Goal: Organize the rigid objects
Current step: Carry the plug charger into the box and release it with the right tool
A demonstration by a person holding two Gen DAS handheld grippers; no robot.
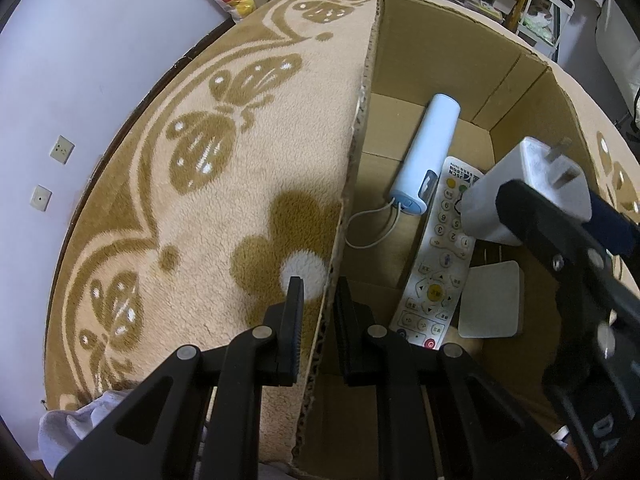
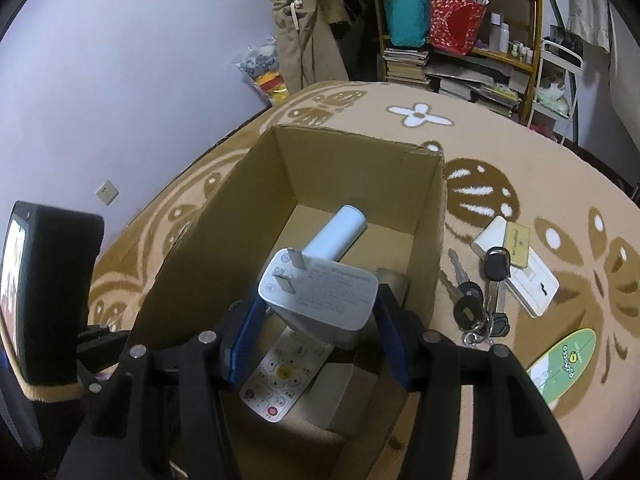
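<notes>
- White charger [image 2: 320, 300] held up over the open cardboard box [image 2: 224, 232], not touching the bottom.
- Pinched on both sides by the right gripper [image 2: 316, 330], jaws squeezed tight on its body.
- Two metal prongs pointing up and away from the camera, toward the far wall of the box; long side running the same way. Small grey print on the prong end, too tiny to read.
- Lower end of the charger hidden behind the blue pads [image 2: 244, 344].
- Under it in the box: a white remote [image 1: 436, 256] lying flat, partly covered by the charger, a pale blue tube [image 1: 426, 152] with a thin white cord, and a white square thing [image 1: 490, 300] just beside the remote.
- Left gripper [image 1: 320, 304] set over the left wall of the box, one finger outside and one inside, jaws closed in on the cardboard edge; cannot tell how tight.
- Outside the box on the right, on the tan blanket [image 2: 520, 140] with brown butterflies: a bunch of keys [image 2: 480, 296], a white box [image 2: 520, 264] with a yellow card on it, and a green oval card [image 2: 568, 364] cut off by the gripper.
</notes>
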